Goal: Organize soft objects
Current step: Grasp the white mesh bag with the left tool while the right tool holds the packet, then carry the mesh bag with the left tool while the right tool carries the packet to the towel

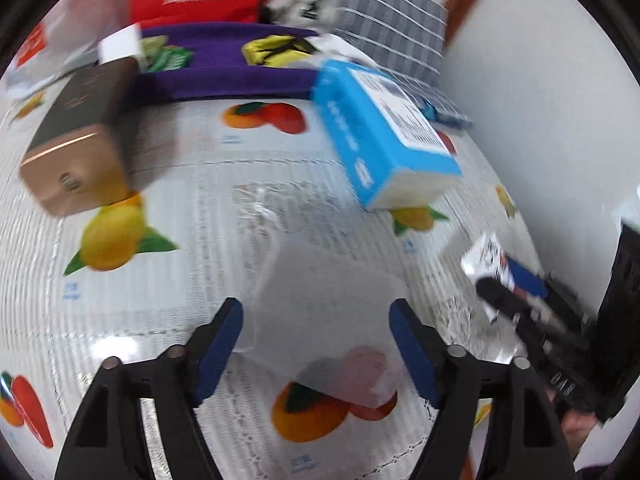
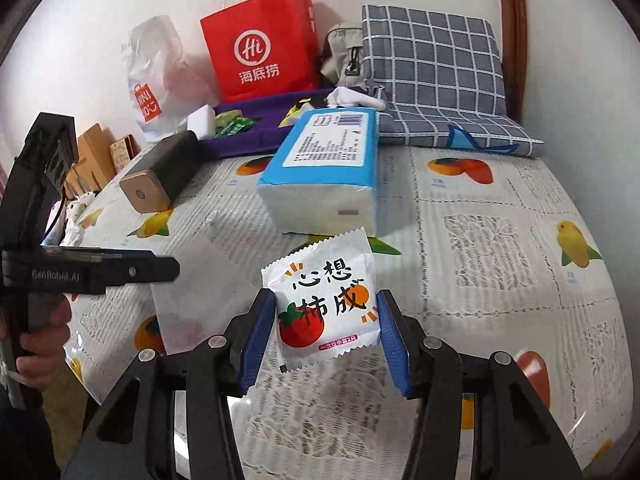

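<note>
My right gripper is shut on a white snack-style packet printed with a tomato and an orange, held above the fruit-print tablecloth. The same packet shows at the right in the left wrist view, with the right gripper's black body below it. My left gripper is open over a translucent white pouch lying on the cloth; its fingers stand either side of it. That pouch also shows in the right wrist view, under the left gripper's finger. A blue tissue pack lies beyond, also in the left wrist view.
A gold-and-black box lies at the left. A purple tray holds small green and yellow items at the back. A red paper bag, a white plastic bag and a grey checked cushion stand against the wall.
</note>
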Demonstrator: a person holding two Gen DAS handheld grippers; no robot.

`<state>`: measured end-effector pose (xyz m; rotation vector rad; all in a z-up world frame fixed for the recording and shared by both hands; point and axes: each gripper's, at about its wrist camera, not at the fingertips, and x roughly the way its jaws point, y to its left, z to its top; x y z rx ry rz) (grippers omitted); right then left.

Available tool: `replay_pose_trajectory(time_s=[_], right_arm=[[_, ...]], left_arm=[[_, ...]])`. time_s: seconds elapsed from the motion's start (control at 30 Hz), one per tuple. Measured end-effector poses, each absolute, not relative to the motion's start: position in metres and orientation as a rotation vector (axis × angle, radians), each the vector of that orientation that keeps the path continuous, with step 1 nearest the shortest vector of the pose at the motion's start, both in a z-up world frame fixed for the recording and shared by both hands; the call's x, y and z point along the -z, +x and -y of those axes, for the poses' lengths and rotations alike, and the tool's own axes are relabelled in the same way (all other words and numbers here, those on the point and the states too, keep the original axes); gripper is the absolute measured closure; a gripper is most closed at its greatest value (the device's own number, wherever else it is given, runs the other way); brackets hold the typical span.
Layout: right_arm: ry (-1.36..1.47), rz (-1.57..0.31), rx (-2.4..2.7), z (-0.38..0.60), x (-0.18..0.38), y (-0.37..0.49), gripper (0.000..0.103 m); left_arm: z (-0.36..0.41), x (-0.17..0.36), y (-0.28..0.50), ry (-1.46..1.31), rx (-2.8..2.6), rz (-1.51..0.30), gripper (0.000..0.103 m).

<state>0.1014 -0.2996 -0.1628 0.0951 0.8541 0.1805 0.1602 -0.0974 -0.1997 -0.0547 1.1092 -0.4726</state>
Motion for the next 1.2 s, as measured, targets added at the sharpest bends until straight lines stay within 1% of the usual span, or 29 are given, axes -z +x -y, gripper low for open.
replay_pose_trajectory(time_s=[0.1,0.13,0.23,0.37,0.47,0.53,0.6,0.63,0.67,0.7,0.77,0.8,0.83,0.93,1.2], right_arm=[[0.114,-0.851,-0.170,0.309,0.164,0.100,0.052],[0.122,-0.852,-0.166,0.312,0.164,0.100,0.052],[0.126,-0.852,-0.156,0.316,0.166,0.100,0.052],[0.133,-0.860,-0.154,0.317,0.170,0.100,0.052],[0.136,-0.867,-0.147,0.319,0.172,0.101,0.052],[0.136,-0.870,-0.142,0.320,0.173,0.101,0.052],[0.136,-0.872,-0.138,0.321,0.173,0.101,0.052],[0.136,-0.873,-0.137,0.322,0.174,0.101,0.052],[0.137,-0.874,-0.136,0.322,0.174,0.101,0.052],[0.136,-0.875,-0.134,0.322,0.174,0.101,0.052],[0.137,-0.878,-0.136,0.320,0.174,0.101,0.052],[0.137,-0.878,-0.138,0.319,0.174,0.101,0.052],[0.136,-0.880,-0.142,0.317,0.174,0.102,0.052],[0.126,-0.881,-0.158,0.309,0.174,0.102,0.052],[0.119,-0.931,-0.184,0.289,0.188,0.109,0.052]], left_arm=[[0.110,0.209,0.159,0.023,0.451,-1.127,0.025],[0.112,0.210,0.158,0.032,0.446,-1.120,0.020],[0.120,0.211,0.155,0.093,0.442,-1.105,0.015],[0.137,0.218,0.146,0.214,0.436,-1.084,0.003],[0.147,0.223,0.143,0.274,0.413,-1.064,0.001],[0.147,0.223,0.144,0.258,0.409,-1.055,0.002],[0.139,0.220,0.144,0.254,0.393,-1.037,0.011],[0.135,0.218,0.144,0.248,0.384,-1.029,0.021],[0.132,0.216,0.145,0.239,0.373,-1.024,0.034],[0.127,0.213,0.147,0.226,0.352,-1.016,0.043],[0.116,0.211,0.153,0.191,0.315,-1.018,0.078],[0.108,0.210,0.159,0.163,0.297,-1.025,0.085],[0.104,0.210,0.162,0.141,0.291,-1.031,0.095],[0.083,0.211,0.168,0.021,0.324,-1.061,0.096],[0.050,0.210,0.163,0.014,0.229,-1.070,0.096]])
